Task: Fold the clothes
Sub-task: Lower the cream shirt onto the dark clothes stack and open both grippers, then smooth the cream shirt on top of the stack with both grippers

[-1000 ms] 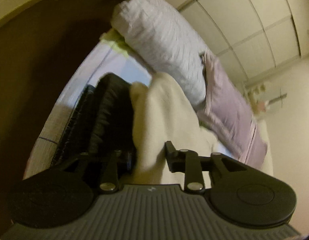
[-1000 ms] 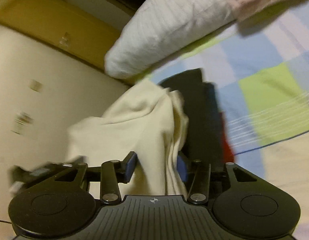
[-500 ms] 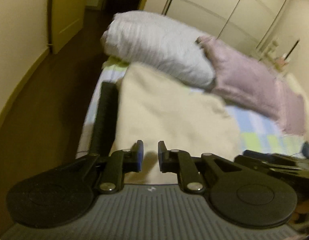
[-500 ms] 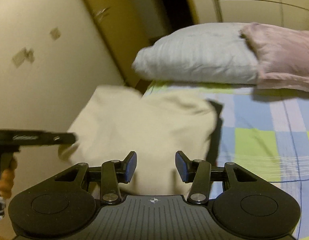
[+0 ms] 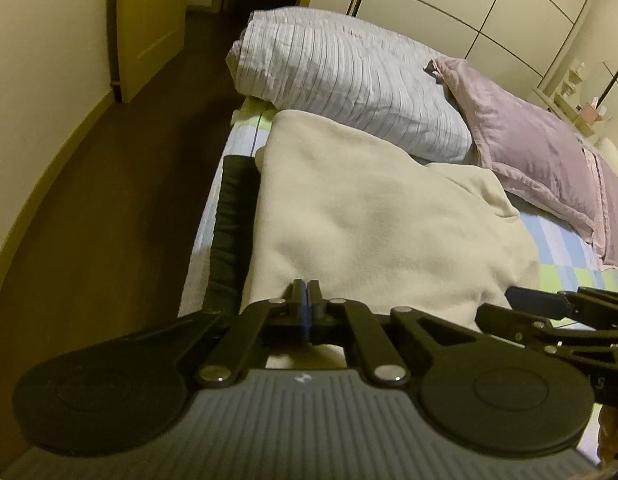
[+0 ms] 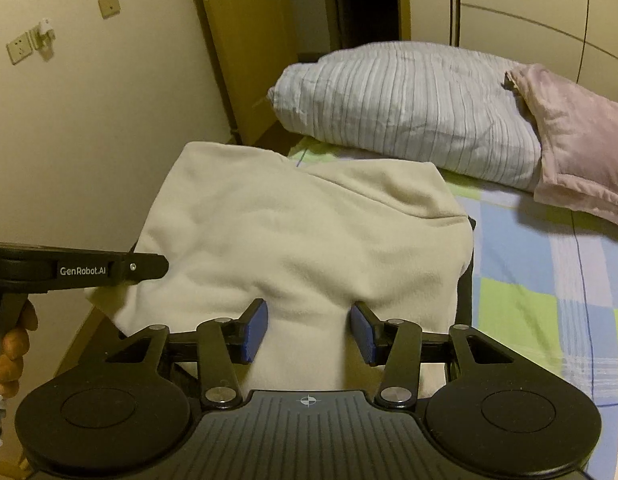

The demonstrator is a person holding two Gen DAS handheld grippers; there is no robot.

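A cream fleece garment (image 5: 381,216) lies spread flat at the bed's left edge, up toward the head end, just short of the white striped pillow (image 5: 349,76). It covers a dark folded garment (image 5: 229,232), which shows as a black strip along the bed's left edge and as a thin dark line at the cream garment's right side. A mauve quilted pillow (image 6: 581,148) lies against the striped one, further along the head end. The checked blue and green sheet (image 6: 541,280) lies bare to the right of the clothes.

The left gripper (image 5: 307,300) hangs over the near hem of the cream garment with its jaws pressed together, nothing between them. The right gripper (image 6: 309,330) hovers over the same hem, its blue-padded jaws spread apart, the fleece showing through the gap below them but not pinched. A hand (image 6: 11,352) grips the left tool's handle.
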